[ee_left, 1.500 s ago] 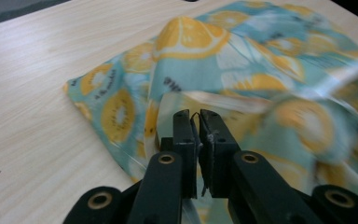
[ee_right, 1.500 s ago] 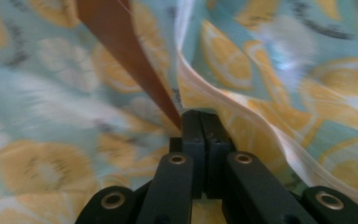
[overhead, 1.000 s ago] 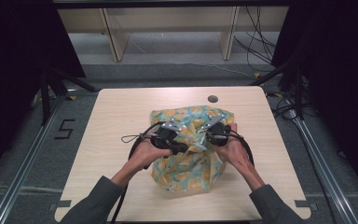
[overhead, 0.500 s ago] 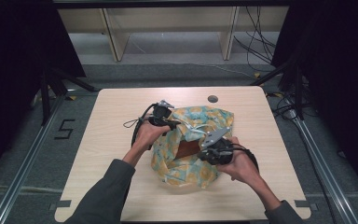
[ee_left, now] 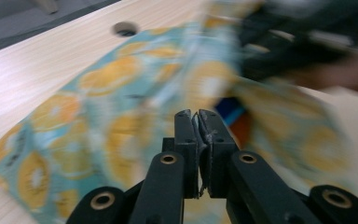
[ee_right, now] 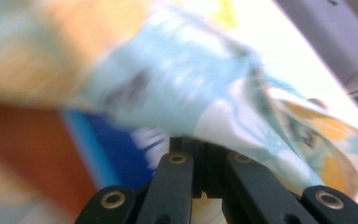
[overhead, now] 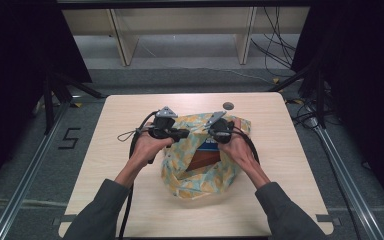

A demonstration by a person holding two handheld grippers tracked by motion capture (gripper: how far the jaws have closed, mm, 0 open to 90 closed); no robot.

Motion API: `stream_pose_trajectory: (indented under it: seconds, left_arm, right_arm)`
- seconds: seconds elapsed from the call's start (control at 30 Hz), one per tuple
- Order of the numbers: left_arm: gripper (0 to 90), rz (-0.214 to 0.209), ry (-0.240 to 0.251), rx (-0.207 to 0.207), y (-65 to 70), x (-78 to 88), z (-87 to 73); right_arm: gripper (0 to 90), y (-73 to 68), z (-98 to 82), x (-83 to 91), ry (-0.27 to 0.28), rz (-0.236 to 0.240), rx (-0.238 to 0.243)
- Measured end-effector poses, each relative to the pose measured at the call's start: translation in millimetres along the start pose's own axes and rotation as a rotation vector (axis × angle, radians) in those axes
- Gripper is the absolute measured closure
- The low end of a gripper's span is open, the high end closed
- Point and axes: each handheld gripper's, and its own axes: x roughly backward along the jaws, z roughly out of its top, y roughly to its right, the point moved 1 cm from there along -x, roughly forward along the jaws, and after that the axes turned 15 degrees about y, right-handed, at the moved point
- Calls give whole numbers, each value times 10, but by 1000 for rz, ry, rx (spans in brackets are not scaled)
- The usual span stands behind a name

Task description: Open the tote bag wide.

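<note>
On the worktop (overhead: 130,200), a fruit-print cloth bag (overhead: 200,177) lies at centre, its mouth pulled open over a brown-and-blue box (overhead: 206,155) inside. At its ten o'clock the left tongs (overhead: 184,134) are clenched on the rim fabric; at one o'clock the right tongs (overhead: 219,136) pinch the opposite rim. The likely trouble is that thin cloth slips from either grip under uneven pulling, letting the mouth collapse. A small hole (overhead: 228,106) sits beyond.
</note>
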Motion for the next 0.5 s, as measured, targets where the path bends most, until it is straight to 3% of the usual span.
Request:
stream_pose_trajectory:
  seconds: [0.03, 0.1, 0.17, 0.2, 0.23, 0.27, 0.33, 0.4, 0.5]
  left_arm:
    - [857, -39, -2, 0, 90, -14, 11]
    - [854, -92, -42, -39, 252, -120, 5]
    - [847, -97, -91, -60, 305, -308, -31]
    - [841, -82, -119, -68, 270, -411, -51]
    - [840, -66, -129, -42, 220, -522, -80]
    - [842, -46, -171, -51, 136, -614, -103]
    - [846, 47, -211, -62, -45, -786, -161]
    - [857, 103, -217, -11, -246, -881, -214]
    - [878, 191, -198, 20, -476, -902, -247]
  right_arm:
    - [900, 57, 20, -38, 8, -14, -16]
    - [900, 146, 75, -102, 17, -27, -26]
    - [900, 214, 145, -149, 14, -57, -27]
    - [900, 243, 176, -167, 16, -67, -35]
    - [900, 275, 200, -185, 18, -70, -38]
    - [900, 298, 218, -200, 11, -78, -39]
    - [900, 340, 220, -246, -3, -88, -36]
    - [900, 367, 182, -299, -26, -90, -38]
    - [900, 402, 103, -354, -53, -76, -43]
